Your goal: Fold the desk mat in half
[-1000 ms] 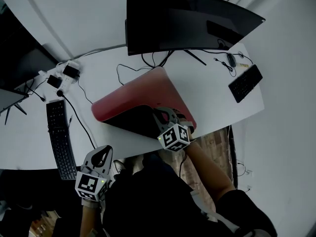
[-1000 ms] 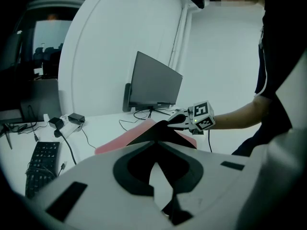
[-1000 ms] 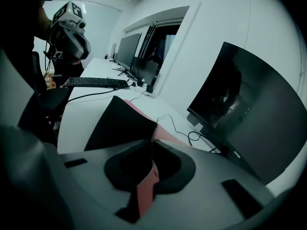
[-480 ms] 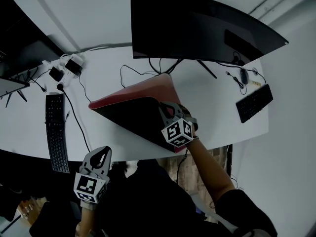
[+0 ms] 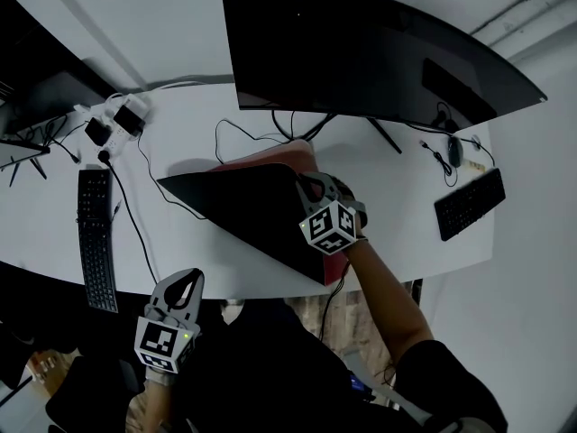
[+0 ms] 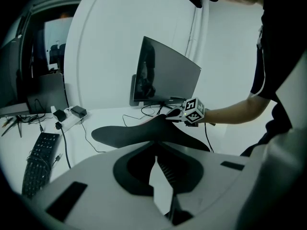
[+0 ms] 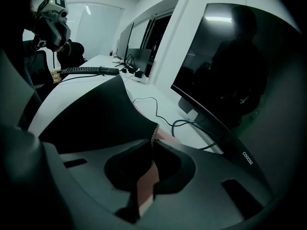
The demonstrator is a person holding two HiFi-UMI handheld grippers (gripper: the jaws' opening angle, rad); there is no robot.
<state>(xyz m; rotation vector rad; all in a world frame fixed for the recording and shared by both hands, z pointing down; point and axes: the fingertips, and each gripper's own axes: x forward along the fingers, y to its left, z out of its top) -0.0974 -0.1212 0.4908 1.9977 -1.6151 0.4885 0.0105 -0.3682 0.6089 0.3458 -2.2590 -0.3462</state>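
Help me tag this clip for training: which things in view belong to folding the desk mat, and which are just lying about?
In the job:
- desk mat, corner lifted, black underside up
- right gripper, shut on that corner

Lying about:
- curved monitor
- long keyboard
- small keyboard
- mouse
- power strip
- left gripper, empty, off the table

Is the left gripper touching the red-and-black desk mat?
No, the left gripper hangs off the white desk's near edge, apart from the red-and-black desk mat.
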